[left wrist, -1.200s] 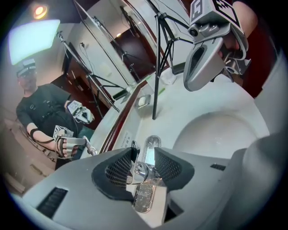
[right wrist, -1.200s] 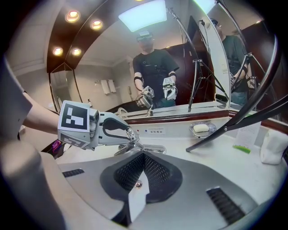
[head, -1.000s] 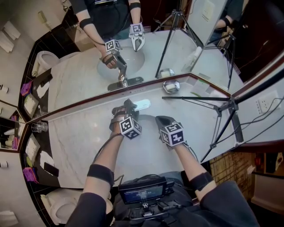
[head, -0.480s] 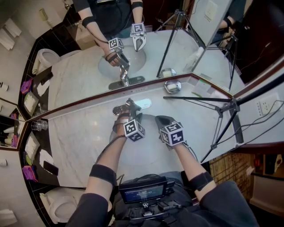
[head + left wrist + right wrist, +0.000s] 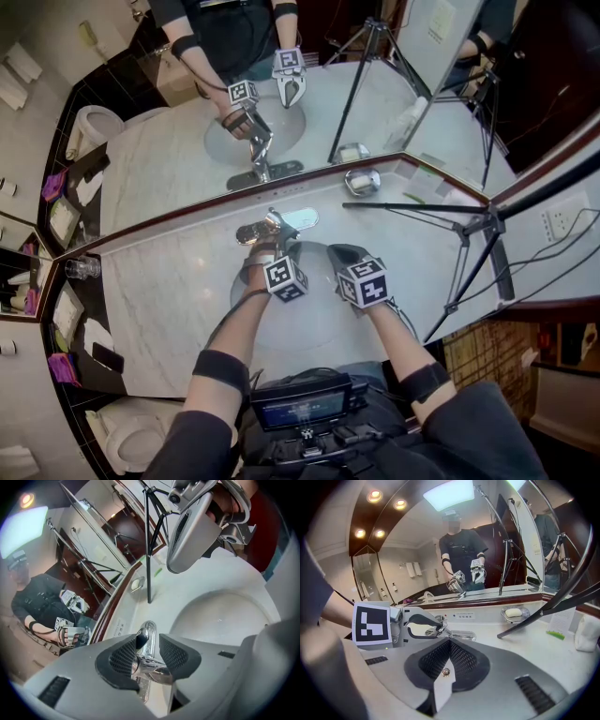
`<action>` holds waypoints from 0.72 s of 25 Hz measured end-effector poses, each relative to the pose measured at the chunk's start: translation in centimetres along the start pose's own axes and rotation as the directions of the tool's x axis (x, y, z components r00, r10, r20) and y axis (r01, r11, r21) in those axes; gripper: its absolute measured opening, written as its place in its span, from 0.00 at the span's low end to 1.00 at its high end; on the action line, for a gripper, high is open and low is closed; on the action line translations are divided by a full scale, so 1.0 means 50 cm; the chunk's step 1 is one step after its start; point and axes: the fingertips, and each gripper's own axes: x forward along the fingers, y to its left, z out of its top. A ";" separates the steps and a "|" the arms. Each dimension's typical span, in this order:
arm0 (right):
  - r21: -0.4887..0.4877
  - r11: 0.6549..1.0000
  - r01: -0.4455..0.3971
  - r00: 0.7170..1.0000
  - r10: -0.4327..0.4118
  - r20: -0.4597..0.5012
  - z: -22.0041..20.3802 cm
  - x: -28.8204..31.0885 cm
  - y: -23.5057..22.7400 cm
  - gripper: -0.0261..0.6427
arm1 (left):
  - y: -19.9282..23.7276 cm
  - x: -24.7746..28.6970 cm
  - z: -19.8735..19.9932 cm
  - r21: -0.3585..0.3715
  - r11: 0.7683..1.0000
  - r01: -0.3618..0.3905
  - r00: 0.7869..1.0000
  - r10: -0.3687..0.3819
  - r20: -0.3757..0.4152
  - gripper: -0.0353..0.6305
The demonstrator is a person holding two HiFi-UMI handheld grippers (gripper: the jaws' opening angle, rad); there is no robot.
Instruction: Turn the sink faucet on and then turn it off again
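Note:
The chrome faucet [image 5: 273, 223] stands at the back rim of the sink basin [image 5: 305, 328]. My left gripper [image 5: 270, 238] reaches down onto it. In the left gripper view the faucet handle [image 5: 142, 637], chrome with a dark tip, lies between the two pads of the left gripper [image 5: 149, 648]. The jaws have just been closing and press on the handle. My right gripper [image 5: 335, 253] hovers over the basin to the right, shut and empty. The right gripper view shows its pads [image 5: 449, 644] together, with the spout [image 5: 461, 635] and the left gripper [image 5: 432, 628] beyond them.
A soap dish [image 5: 362, 182] sits on the marble counter by the mirror [image 5: 281, 103]. A black tripod [image 5: 469, 227] stands over the counter's right part. A drinking glass [image 5: 82, 269] is at the far left. A toilet [image 5: 131, 436] is lower left.
The left gripper has slid a little toward me and lower while staying at the faucet handle. The right gripper has not moved.

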 end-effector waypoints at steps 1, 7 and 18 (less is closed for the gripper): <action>-0.001 1.000 -0.002 1.000 0.002 0.000 0.000 0.001 0.002 0.07 | 0.002 -0.003 0.006 -0.002 1.000 -0.001 1.000 0.001 0.009 0.26; -0.006 1.000 -0.004 1.000 0.004 0.000 0.000 -0.002 0.004 0.07 | 0.005 -0.011 0.008 0.003 1.000 0.002 1.000 -0.002 0.009 0.25; -0.027 0.999 -0.029 1.000 0.030 0.011 0.010 -0.001 0.031 0.07 | 0.047 -0.123 0.012 -0.096 0.991 -0.091 0.992 0.098 0.075 0.06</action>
